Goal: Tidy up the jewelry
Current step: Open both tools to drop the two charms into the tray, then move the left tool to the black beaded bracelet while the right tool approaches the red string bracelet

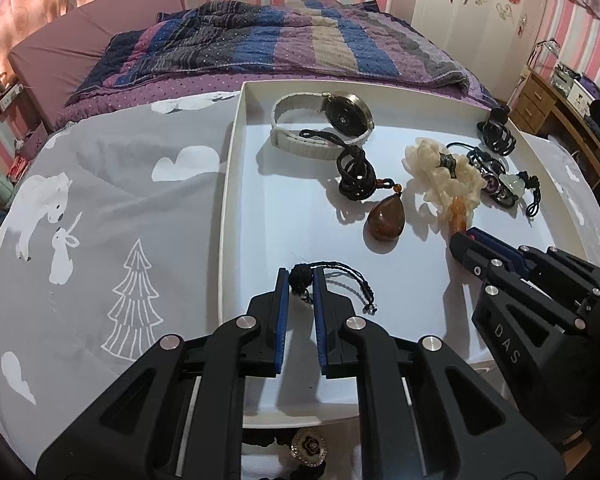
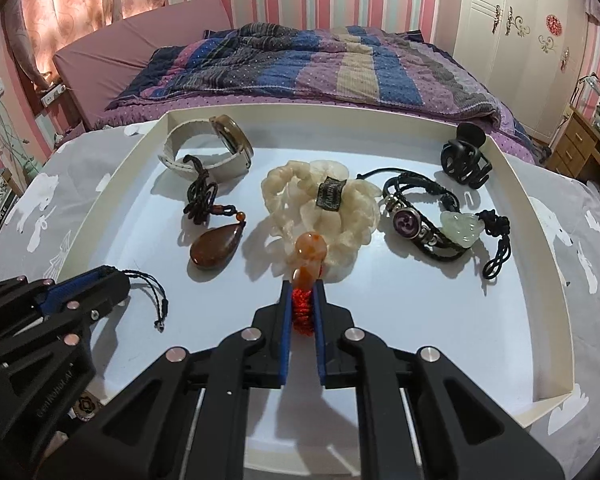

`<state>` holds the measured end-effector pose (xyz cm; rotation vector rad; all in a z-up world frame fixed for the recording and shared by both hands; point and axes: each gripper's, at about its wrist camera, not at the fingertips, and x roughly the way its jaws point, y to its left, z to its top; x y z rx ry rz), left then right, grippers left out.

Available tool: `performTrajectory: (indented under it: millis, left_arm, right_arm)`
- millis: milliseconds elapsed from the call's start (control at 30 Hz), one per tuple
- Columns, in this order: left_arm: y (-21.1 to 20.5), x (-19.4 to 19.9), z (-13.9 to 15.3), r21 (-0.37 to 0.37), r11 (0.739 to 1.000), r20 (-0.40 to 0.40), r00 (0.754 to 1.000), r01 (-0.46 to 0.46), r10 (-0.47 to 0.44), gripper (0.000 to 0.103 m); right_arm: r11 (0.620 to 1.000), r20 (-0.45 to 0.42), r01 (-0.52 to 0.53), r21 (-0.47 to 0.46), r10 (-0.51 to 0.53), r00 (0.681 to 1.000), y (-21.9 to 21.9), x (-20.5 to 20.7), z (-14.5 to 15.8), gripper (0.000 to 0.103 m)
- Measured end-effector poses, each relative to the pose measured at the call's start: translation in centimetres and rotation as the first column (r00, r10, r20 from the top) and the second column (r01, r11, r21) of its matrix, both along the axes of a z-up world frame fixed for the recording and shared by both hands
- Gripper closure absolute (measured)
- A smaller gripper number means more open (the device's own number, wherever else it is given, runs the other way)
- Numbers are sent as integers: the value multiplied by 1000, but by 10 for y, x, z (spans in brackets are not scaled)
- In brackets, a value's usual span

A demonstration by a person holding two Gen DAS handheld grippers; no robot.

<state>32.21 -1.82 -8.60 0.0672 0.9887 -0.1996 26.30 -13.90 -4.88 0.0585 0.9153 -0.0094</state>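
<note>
Tray (image 2: 520, 208): left gripper (image 1: 301, 280) pinching black cord (image 1: 342, 274) (knot half hidden); right gripper (image 2: 302, 286) clamping red-corded orange pendant (image 2: 309, 252), pointing away.

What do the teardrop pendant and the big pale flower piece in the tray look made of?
Teardrop pendant: polished reddish-brown stone, amber or agate by its look; glossy with glints, on a dark knotted cord. Pale flower piece: cream, waxy and slightly translucent, seemingly carved stone or resin; which one cannot be told.
</note>
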Motion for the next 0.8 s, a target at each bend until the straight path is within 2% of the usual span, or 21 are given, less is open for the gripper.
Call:
performTrajectory:
  millis: [133, 233, 333, 400, 467, 600, 667, 800]
  left_arm:
    - [-1, 1, -2, -7, 1000, -2, 1000, 6, -6, 89]
    - [-3, -2, -2, -13, 1000, 4, 1000, 17, -17, 82]
    - [-7, -5, -2, -8, 999, 16, 999, 31, -31, 71]
    - [-10, -7, 0, 2, 999, 31, 999, 37, -38, 58]
    - [-12, -10, 3, 18, 999, 54, 998, 36, -37, 49]
    - [-13, -10, 2, 23, 999, 52, 998, 37, -38, 48]
    - [-14, -9, 3, 23, 999, 51, 998, 36, -37, 47]
    - [-17, -9, 5, 27, 999, 49, 998, 33, -34, 42]
  right_arm:
    - [1000, 5, 4, 15, -4, 1000, -2, -2, 0, 90]
    - [1000, 5, 6, 0, -6, 1000, -2, -2, 0, 90]
    - [1000, 3, 12, -11, -12, 1000, -2, -3, 0, 84]
    - [1000, 4, 19, -11, -19, 1000, -5, -5, 1, 79]
    - [1000, 6, 26, -11, -26, 1000, -8, -5, 1, 77]
    - [999, 10, 48, -26, -48, 999, -16, -6, 3, 72]
    - [998, 6, 56, -25, -55, 998, -21, -6, 3, 66]
    - [999, -1, 49, -2, -49, 999, -25, -4, 6, 65]
